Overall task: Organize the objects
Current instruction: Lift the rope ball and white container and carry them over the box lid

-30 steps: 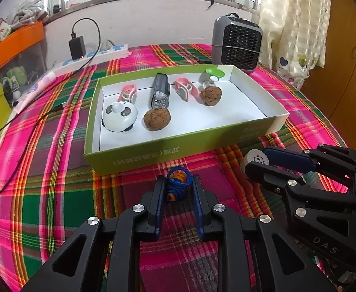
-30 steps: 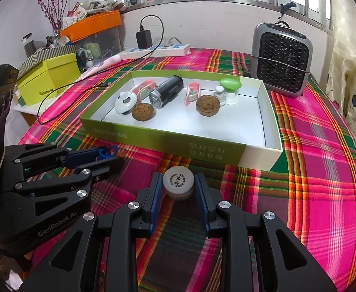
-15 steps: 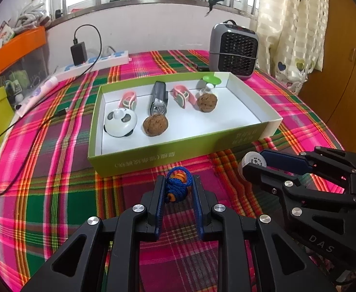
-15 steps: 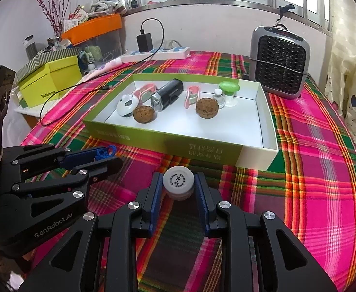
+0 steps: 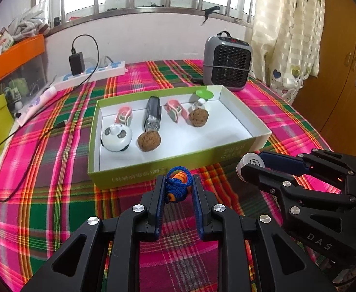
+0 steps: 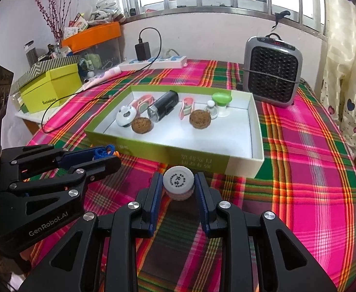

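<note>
I have my left gripper [image 5: 178, 189] clenched on a blue corded orange-bead charm [image 5: 178, 187] and my right gripper [image 6: 178, 187] grasping a round white capped jar [image 6: 178, 182], both just below the green cardboard tray's [image 6: 202, 157] near wall at mid-frame, its long axis running left to right.

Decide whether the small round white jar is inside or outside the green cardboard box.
Outside: the small round white jar sits clamped in the right gripper, before the green cardboard box's near wall.

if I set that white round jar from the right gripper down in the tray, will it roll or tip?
Probably stable on its base: the white jar looks squat and flat-topped. On its side it would likely roll. The right gripper pinches smooth curved walls, so it might slip.
</note>
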Tool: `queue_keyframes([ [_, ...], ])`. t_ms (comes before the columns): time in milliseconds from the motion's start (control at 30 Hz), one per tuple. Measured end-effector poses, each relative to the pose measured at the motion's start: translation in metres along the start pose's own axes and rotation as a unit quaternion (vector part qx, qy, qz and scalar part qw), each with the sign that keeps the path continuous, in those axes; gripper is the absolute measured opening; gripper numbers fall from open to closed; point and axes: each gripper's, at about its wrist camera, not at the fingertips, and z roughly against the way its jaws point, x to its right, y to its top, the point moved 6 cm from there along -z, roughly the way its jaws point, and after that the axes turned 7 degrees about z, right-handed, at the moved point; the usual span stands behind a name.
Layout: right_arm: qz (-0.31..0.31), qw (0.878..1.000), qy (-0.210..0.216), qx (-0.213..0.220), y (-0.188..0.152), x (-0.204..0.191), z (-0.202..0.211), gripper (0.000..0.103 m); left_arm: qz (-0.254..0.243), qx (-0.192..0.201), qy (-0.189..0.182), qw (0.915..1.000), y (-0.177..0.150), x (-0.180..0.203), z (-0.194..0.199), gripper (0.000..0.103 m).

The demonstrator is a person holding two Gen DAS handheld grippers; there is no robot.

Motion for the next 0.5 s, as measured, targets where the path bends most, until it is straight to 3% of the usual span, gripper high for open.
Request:
queue_keyframes([
  [500, 0.000, 1.000, -0.010, 0.014, 0.019, 0.018, 0.005, 0.028, 0.001, 0.010, -0.003, 0.9999, 0.024, 0.007, -0.001, 0.019],
])
